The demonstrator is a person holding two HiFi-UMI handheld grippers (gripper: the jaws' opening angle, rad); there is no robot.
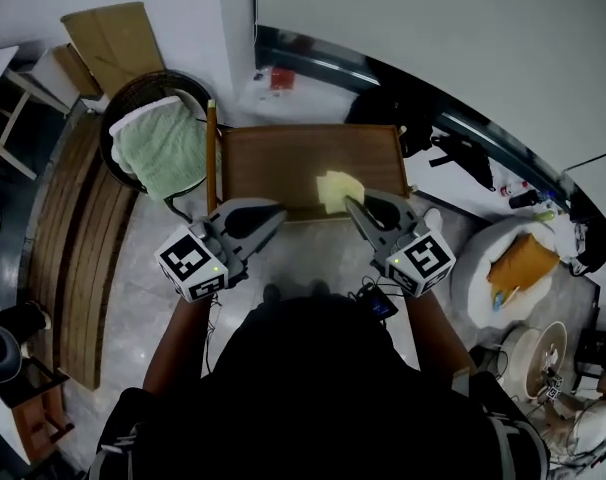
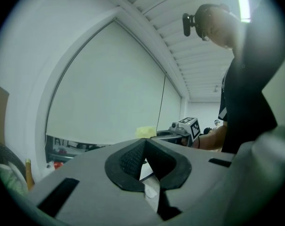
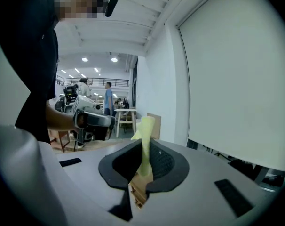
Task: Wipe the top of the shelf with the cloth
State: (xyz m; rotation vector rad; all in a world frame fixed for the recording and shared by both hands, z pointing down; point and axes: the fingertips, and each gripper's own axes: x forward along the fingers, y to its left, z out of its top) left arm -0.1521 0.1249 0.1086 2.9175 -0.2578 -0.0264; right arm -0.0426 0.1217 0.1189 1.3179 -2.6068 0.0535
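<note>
Your right gripper (image 1: 355,206) pinches the cloth (image 1: 335,185) thinly at the shelf's (image 1: 273,163) front; left gripper (image 1: 276,212) is closed, empty. Hard dragging could pull the cloth free.

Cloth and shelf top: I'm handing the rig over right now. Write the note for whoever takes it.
Right gripper: fingers shut on the yellow cloth, which is over the front right of the shelf top.
Left gripper: shut, empty, near the shelf's front edge.
Done: the cloth is gripped and at the shelf. How much has been wiped cannot be told.
Left: sweep the cloth across the whole top, probably leftward and toward the back.
</note>
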